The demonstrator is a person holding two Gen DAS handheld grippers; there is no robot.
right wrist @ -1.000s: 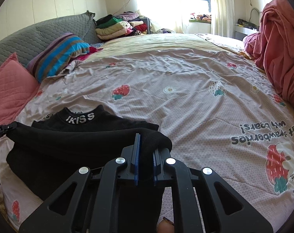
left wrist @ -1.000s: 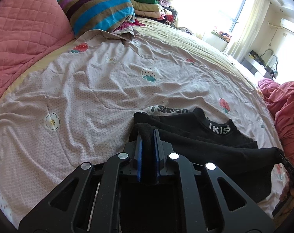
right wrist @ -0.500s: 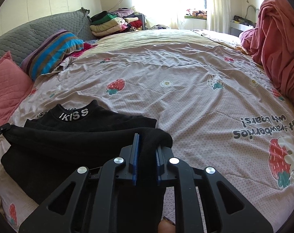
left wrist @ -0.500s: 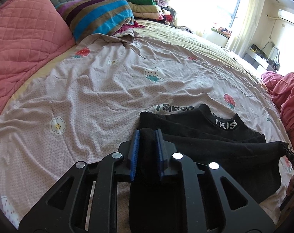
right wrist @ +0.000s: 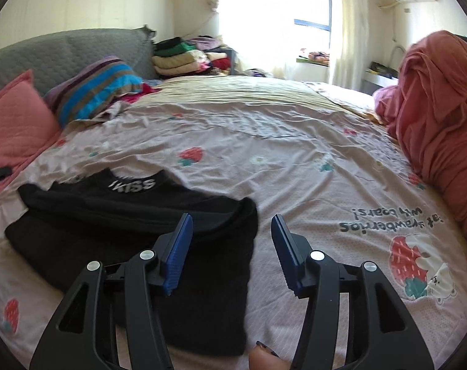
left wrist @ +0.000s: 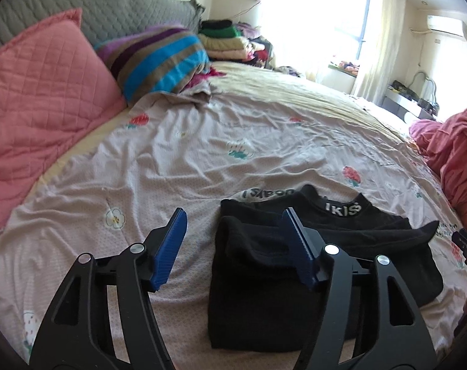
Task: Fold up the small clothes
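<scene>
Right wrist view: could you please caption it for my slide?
Open right tool above a folded black top on the strawberry bedsheet.

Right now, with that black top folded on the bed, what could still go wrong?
The left gripper and right gripper have just been opening, pads off the cloth. One risk: the folded hem of the black top looks puffy and could spring back. Another: the blue pads sit close to the fabric and might snag it when pulling away.
</scene>
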